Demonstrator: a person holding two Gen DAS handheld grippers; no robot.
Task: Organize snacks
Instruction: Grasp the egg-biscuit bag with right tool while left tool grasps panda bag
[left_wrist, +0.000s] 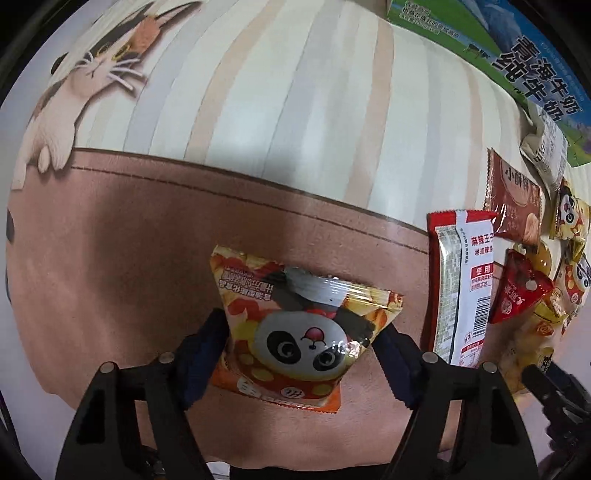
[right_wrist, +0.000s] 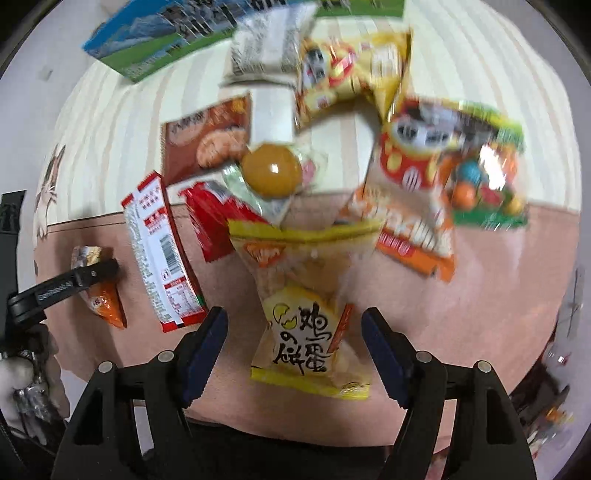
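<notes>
Tablecloth (left_wrist: 258, 110): striped cream upper part, plain pink-brown band below, cat print at its far left edge. Milk carton (left_wrist: 532, 70), blue and green, lies at the cloth's far edge on the stripes. Snack pile sits just below the carton, straddling the stripe/band border: long red-white bar packet (left_wrist: 461, 288), brown biscuit packet (left_wrist: 513, 199), small red packet (left_wrist: 517, 291), wrapped yellow ball sweet (right_wrist: 271, 170), green packet of coloured balls (right_wrist: 487, 177). Panda packet (left_wrist: 295, 332) lies alone on the pink band, left of the pile; left gripper (left_wrist: 301, 349) straddles it, pads at both side edges, can't tell if they press. Yellow egg-biscuit packet (right_wrist: 310, 325) at the pile's near edge on the band; right gripper (right_wrist: 293, 349) spread around it, clear gaps both sides, not gripping
</notes>
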